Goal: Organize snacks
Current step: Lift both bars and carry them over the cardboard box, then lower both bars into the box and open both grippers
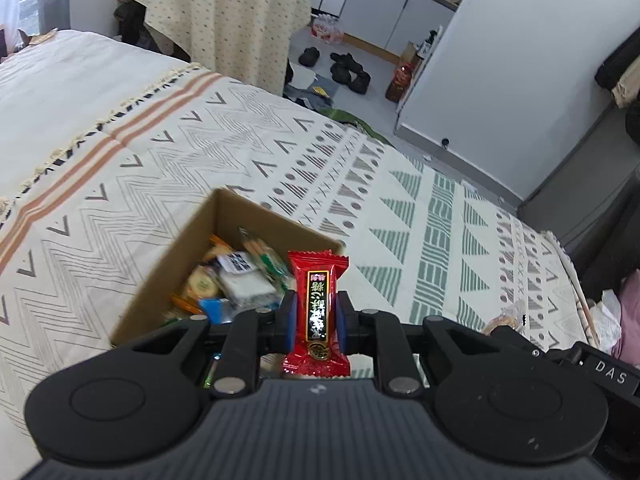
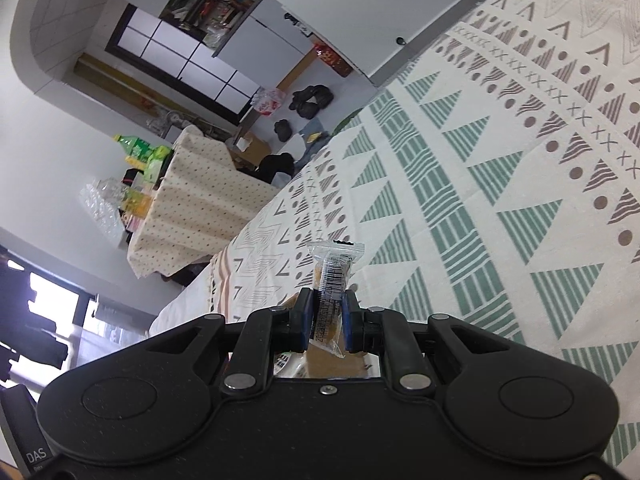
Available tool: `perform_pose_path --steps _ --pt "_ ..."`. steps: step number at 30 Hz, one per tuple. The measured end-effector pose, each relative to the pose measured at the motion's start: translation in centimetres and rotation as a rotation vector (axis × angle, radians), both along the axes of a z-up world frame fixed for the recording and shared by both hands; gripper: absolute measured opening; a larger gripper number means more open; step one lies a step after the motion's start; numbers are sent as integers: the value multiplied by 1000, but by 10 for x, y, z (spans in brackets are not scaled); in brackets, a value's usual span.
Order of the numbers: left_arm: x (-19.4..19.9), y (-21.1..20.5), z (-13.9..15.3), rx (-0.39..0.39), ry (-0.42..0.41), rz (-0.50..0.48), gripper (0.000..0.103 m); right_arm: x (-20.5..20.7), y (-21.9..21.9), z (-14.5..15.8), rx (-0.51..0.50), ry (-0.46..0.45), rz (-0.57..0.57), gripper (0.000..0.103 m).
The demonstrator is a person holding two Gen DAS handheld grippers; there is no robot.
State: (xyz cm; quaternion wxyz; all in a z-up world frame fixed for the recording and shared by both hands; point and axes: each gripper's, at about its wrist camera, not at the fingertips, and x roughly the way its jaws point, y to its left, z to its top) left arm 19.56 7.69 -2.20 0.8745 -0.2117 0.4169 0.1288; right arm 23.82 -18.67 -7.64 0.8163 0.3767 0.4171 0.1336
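A: Count, left to right?

B: One cardboard box sitting on the bed, open top. Inside it a mixed pile of wrapped snacks, at least five; blur and overlap stop an exact count. One red candy in the left tool. One clear snack packet in the right tool. So two snacks in hand, one box.

A: Left tool state?

B: Closed down to the width of the red candy, blue pads pressing both its sides. Wrapper stands upright between the fingers, its crimped top end above the fingertips, bottom end toward the camera. It sits just at the right near corner of the box, above the rim.

A: Pose?

B: Pointing forward and down over the bed, box just ahead and to the left of the fingers.

A: Right tool?

B: Narrow gap, pinching the clear packet by its middle; barcode side faces the camera, sealed end sticks out past the fingertips. View is rolled steeply, so the bed runs diagonally. Tool held above the patterned blanket. A bit of cardboard shows just below the fingers; can't tell whether it touches the packet.

A: Background?

B: One round desk with a dotted cloth, well beyond the bed.
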Motion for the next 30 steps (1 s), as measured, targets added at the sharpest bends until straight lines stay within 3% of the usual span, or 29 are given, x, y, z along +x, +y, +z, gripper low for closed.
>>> perform_pose_path --steps 19,30 --pt "-20 53 -14 -78 15 16 18 5 81 9 -27 -22 146 15" --pt "-27 73 -43 -186 62 40 19 -4 118 -1 -96 -5 228 15"
